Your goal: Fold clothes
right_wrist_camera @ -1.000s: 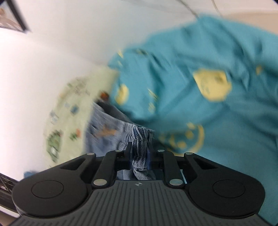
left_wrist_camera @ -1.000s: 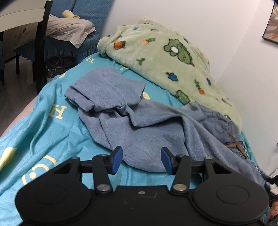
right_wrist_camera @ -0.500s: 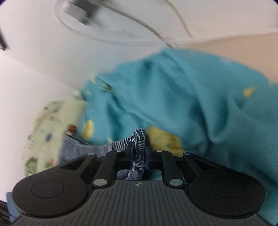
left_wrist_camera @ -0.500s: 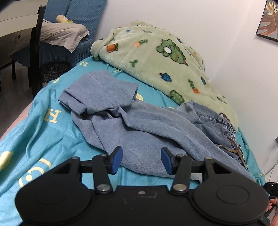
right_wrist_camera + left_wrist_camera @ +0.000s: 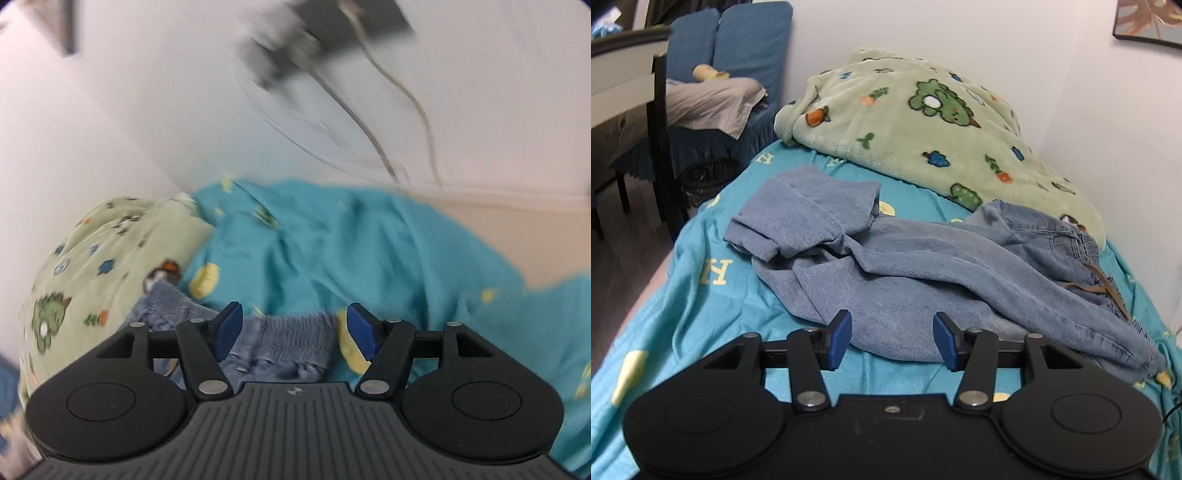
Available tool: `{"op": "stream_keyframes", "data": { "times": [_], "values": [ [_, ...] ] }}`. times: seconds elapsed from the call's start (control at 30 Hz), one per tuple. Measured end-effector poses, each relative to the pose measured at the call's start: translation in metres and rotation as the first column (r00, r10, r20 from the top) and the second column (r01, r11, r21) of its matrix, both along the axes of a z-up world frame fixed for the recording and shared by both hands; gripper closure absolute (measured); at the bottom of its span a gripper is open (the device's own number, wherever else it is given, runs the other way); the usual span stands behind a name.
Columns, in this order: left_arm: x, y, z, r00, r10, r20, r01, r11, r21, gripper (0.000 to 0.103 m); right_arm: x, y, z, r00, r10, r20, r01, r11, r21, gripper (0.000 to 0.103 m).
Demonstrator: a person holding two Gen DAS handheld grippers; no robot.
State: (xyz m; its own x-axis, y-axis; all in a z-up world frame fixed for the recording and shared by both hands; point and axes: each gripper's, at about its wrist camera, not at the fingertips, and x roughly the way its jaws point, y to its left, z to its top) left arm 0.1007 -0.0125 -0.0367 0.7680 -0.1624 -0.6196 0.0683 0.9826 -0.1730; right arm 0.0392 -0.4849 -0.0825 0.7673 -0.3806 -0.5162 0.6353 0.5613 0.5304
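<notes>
Mostly your right view is smeared w/ motion blur: the wall plug (image 5: 280, 48) and cords up top can hardly be made out, and the gripper body cuts off the lower part of the jeans (image 5: 280, 339). Your left view is sharp, but its own gripper body hides the near edge of the bed (image 5: 665, 302).

Jeans (image 5: 923, 273) lie crumpled across the teal sheet, one leg end doubled back on itself toward the far left, waistband w/ a brown drawstring (image 5: 1093, 284) at the right, just beside the green blanket (image 5: 923, 129). Fabric is faded blue, creased, not flat.

Your left gripper (image 5: 892, 341) hangs over the near fold of the jeans, jaws apart, nothing between the pads. Your right gripper (image 5: 291, 332) has jaws that have just been opening; the elastic waistband sits in the gap but neither pad presses on it.
</notes>
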Motion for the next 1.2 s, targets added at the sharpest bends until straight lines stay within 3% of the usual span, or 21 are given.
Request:
{"op": "stream_keyframes", "data": {
  "times": [0.07,0.13,0.2,0.33,0.47,0.63,0.77,0.83,0.87,0.9,0.93,1.03,1.2],
  "values": [
    [-0.003,0.000,0.001,1.000,-0.007,0.003,0.007,1.000,0.009,0.057,0.010,0.016,0.009,0.994,0.111,0.020,-0.109,0.991,-0.075,0.037],
    [-0.006,0.002,0.003,1.000,-0.018,0.002,0.018,1.000,0.016,0.057,0.021,0.038,0.017,0.966,0.257,0.037,-0.251,0.960,-0.126,0.037],
    [-0.008,0.004,0.005,1.000,-0.025,0.003,0.025,1.000,0.011,0.056,0.035,0.062,0.022,0.910,0.411,0.046,-0.400,0.904,-0.152,0.037],
    [-0.005,0.006,0.008,1.000,-0.024,0.012,0.024,1.000,-0.013,0.055,0.076,0.109,0.019,0.765,0.641,0.058,-0.624,0.761,-0.179,0.031],
    [0.003,0.006,0.008,1.000,-0.014,0.025,0.014,1.000,-0.023,0.055,0.124,0.140,-0.002,0.673,0.739,0.035,-0.723,0.667,-0.182,0.028],
    [0.025,0.013,-0.001,0.999,0.037,-0.006,-0.037,0.996,-0.080,0.055,0.170,0.163,-0.021,0.645,0.762,-0.055,-0.752,0.620,-0.224,0.026],
    [0.039,0.022,-0.012,0.997,0.061,-0.041,-0.065,0.994,-0.093,0.055,0.194,0.169,-0.035,0.557,0.830,-0.007,-0.821,0.550,-0.152,0.026],
    [0.045,0.026,-0.018,0.996,0.067,-0.066,-0.074,0.991,-0.111,0.055,0.206,0.180,-0.041,0.503,0.863,-0.045,-0.860,0.494,-0.127,0.026],
    [0.047,0.028,-0.021,0.994,0.069,-0.080,-0.079,0.989,-0.123,0.055,0.208,0.185,-0.043,0.498,0.865,-0.062,-0.863,0.487,-0.138,0.029],
    [0.050,0.030,-0.024,0.993,0.071,-0.093,-0.083,0.987,-0.135,0.055,0.210,0.190,-0.045,0.497,0.864,-0.074,-0.862,0.483,-0.152,0.043],
    [0.052,0.032,-0.026,0.992,0.074,-0.104,-0.089,0.985,-0.147,0.055,0.211,0.192,-0.045,0.496,0.866,-0.060,-0.862,0.483,-0.152,0.063],
    [0.052,0.038,-0.025,0.991,0.089,-0.102,-0.105,0.981,-0.164,0.055,0.203,0.198,-0.038,0.493,0.869,-0.044,-0.861,0.480,-0.171,0.096],
    [0.043,0.047,-0.012,0.991,0.116,-0.069,-0.128,0.969,-0.210,0.056,0.157,0.225,-0.003,0.448,0.887,-0.113,-0.869,0.403,-0.287,0.099]
  ]
}}
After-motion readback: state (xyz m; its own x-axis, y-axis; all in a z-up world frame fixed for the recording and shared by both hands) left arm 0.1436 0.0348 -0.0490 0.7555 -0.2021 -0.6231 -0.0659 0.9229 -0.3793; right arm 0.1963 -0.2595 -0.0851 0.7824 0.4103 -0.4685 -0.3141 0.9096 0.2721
